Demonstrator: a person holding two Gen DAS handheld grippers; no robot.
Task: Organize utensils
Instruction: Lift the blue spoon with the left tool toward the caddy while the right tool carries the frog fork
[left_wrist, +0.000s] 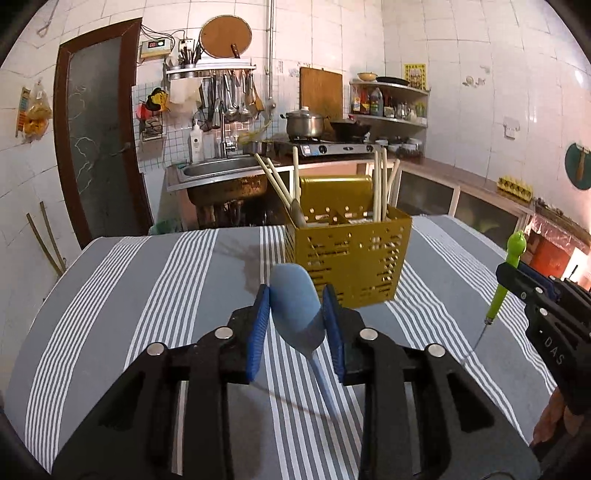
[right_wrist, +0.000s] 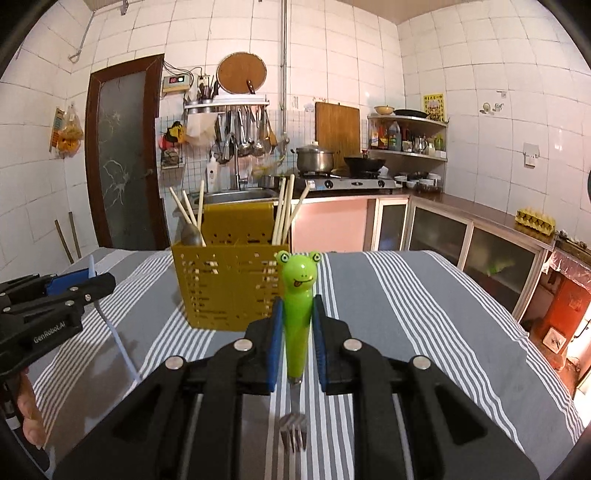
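The left claw (left_wrist: 296, 295) grips a pale blue plastic spoon (left_wrist: 295, 308) by its bowl, just before the yellow perforated utensil holder (left_wrist: 352, 254) on the grey striped surface (left_wrist: 147, 295). Right of the holder, the right claw (right_wrist: 297, 325) clamps a green frog-handled fork (right_wrist: 297, 314), tines down. Wooden chopsticks (left_wrist: 380, 184) and a metal spoon (right_wrist: 192, 232) crowd the holder.

I see a matt blue plastic spoon (left_wrist: 295, 306), glossy green plastic fork (right_wrist: 296, 314) handle, metal tines, perforated yellow caddy (left_wrist: 351, 254), wooden chopsticks (left_wrist: 380, 184), striped cloth (left_wrist: 147, 295).

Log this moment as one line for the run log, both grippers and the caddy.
left gripper: shut on blue spoon | right gripper: shut on frog fork | yellow caddy: on striped tablecloth, holds chopsticks
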